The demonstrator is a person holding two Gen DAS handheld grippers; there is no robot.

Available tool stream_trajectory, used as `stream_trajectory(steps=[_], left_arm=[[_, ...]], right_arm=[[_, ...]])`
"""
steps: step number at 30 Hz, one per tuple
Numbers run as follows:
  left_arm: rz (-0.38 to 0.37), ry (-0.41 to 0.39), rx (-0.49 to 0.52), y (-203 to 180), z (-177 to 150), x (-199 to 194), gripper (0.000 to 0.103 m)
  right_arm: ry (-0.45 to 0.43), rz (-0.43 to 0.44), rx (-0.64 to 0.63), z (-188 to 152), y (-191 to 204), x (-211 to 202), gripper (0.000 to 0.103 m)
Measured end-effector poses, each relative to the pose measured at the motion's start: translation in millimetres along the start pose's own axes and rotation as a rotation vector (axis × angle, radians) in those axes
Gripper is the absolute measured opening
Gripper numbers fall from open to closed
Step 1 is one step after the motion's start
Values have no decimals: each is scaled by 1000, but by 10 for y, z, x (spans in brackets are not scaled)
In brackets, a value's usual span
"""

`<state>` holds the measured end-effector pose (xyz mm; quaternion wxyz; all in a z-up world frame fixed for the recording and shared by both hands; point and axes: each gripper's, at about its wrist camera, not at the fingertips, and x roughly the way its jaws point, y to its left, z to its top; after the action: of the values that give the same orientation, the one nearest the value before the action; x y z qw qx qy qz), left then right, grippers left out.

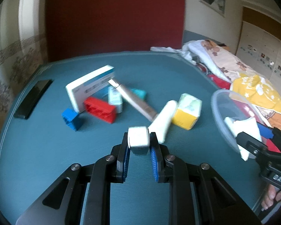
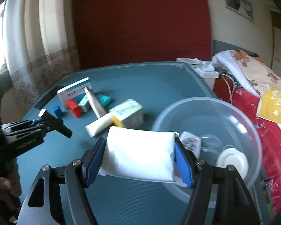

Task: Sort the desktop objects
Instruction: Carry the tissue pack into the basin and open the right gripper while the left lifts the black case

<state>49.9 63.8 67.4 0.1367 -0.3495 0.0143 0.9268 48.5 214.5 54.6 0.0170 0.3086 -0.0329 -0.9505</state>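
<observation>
My left gripper [image 1: 138, 140] is shut on a small white box [image 1: 137, 136] and holds it above the teal mat [image 1: 46, 150]. My right gripper [image 2: 140, 150] is shut on a white tissue pack [image 2: 140, 153] beside the near rim of a clear plastic bowl [image 2: 224, 112]. The bowl holds a white round item [image 2: 232, 159] and a small clear packet [image 2: 191, 142]. On the mat lie a white tube [image 1: 163, 121], a yellow and green box [image 1: 187, 110], a beige tube [image 1: 136, 103], a red block [image 1: 100, 108], a blue block [image 1: 72, 118] and a large white box [image 1: 90, 86].
A black phone [image 1: 33, 97] lies at the mat's left edge. A teal item [image 1: 139, 93] sits behind the beige tube. Bedding and a yellow bag [image 1: 256, 91] lie to the right. A red board stands behind the table.
</observation>
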Motion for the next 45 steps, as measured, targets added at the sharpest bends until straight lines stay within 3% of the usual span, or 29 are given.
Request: stream_trajectory(steps=[10,22,29,31,33,35,45], left_arm=[[-97,-27,89,-640,208,-68,22],[-192,-49,221,-1401,347,4,22],[-210,8,187,-1341,285,88,23],[-199,29,179,-1288,239,142,27],[-177,39,177,-1230,185,178,42],[-154,51,171,-1155,120,222,49],[-109,143,133,-957,-26,514,54]], right_arm=[[-47,-87,68,-1,-536,-184,74],[-21,-157,166,-78,-1007,-165,74],[-24,-151,200,-65,-1076,-174,76],[-8,-148,201,-83,-1064,-137,76],[0,-148,200,-91,-1054,-115,77],[2,-143,199,-100,-1035,-115,77],[1,-129,205,-111,-1028,-84,80]])
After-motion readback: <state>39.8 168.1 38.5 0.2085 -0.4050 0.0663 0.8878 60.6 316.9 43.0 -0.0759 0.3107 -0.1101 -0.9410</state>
